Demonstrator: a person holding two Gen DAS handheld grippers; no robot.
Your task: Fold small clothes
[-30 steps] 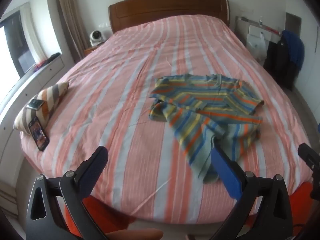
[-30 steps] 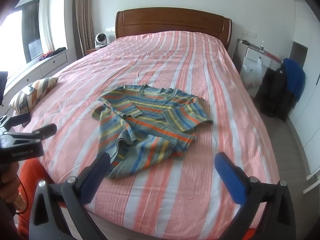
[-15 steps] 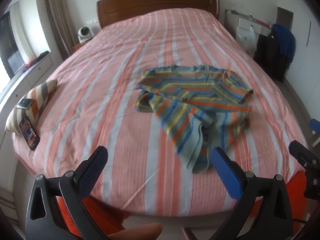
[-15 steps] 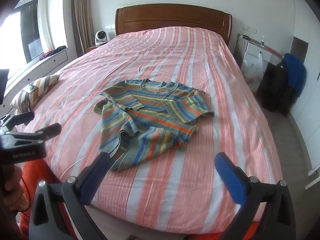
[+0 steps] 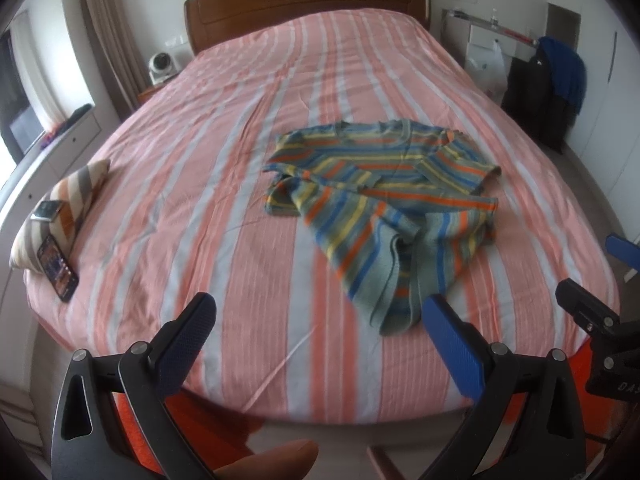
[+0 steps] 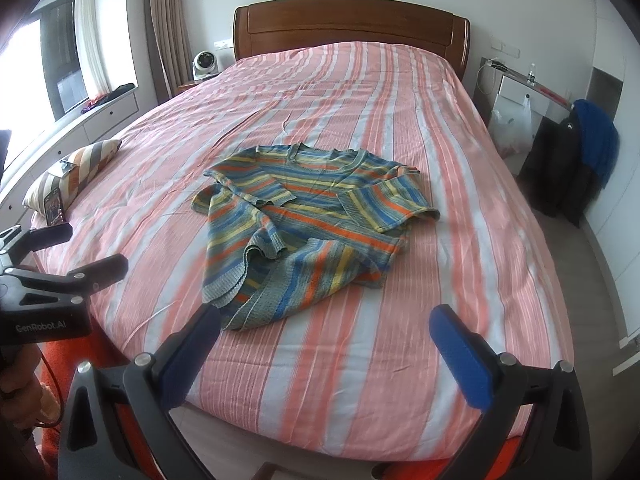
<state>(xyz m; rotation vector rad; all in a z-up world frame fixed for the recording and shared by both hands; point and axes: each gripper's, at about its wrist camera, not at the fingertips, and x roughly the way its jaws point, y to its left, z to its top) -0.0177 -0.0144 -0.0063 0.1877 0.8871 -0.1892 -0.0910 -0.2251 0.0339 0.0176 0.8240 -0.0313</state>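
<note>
A striped knit sweater in blue, yellow, orange and grey-green (image 5: 384, 208) lies crumpled on the pink-striped bed (image 5: 240, 208), neck toward the headboard, hem bunched near the foot. It also shows in the right wrist view (image 6: 304, 224). My left gripper (image 5: 320, 332) is open and empty above the foot edge, left of the hem. My right gripper (image 6: 324, 336) is open and empty just short of the hem; it also shows at the left wrist view's right edge (image 5: 600, 320). The left gripper appears at the right wrist view's left edge (image 6: 60, 276).
A striped cushion (image 5: 64, 200) with a phone (image 5: 58, 268) leaning on it and a small device on top sits at the bed's left edge. A wooden headboard (image 6: 352, 28) stands at the back. A chair with dark and blue clothes (image 6: 576, 160) stands right of the bed.
Both grippers have drawn back slightly from the bed and shifted a little; the sweater sits farther off in both views. Jaws stay open. The sweater has not moved.
</note>
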